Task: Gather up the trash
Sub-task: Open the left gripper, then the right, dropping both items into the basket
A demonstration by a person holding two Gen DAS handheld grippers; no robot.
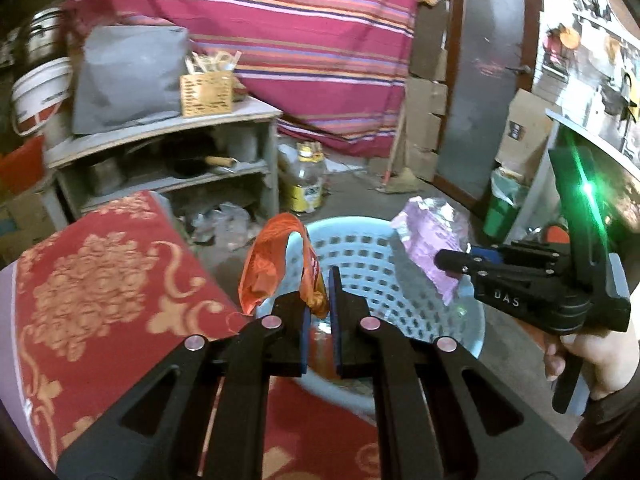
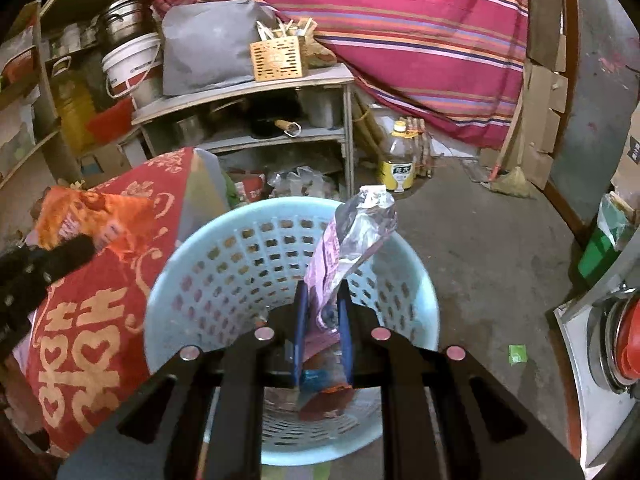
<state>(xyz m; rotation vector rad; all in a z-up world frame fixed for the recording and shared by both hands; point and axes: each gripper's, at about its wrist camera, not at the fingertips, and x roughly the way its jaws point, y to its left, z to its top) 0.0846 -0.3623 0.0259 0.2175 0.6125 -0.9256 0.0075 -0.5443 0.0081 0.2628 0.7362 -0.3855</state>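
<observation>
Both my tongs are pinched on trash, left tongs [image 1: 318,300] on the orange wrapper [image 1: 276,260] and right tongs [image 2: 323,312] on the purple wrapper [image 2: 348,240], poised over the blue basket [image 2: 224,256]; next I'd release them in.

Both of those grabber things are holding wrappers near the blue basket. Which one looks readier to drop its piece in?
The right tool, probably: its purple wrapper hangs over the blue basket's opening. The left tool's orange wrapper sits at the rim, partly over the red cloth.

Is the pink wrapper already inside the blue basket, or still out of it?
Out. The right tongs grip the pink wrapper, which stands above the blue basket.
</observation>
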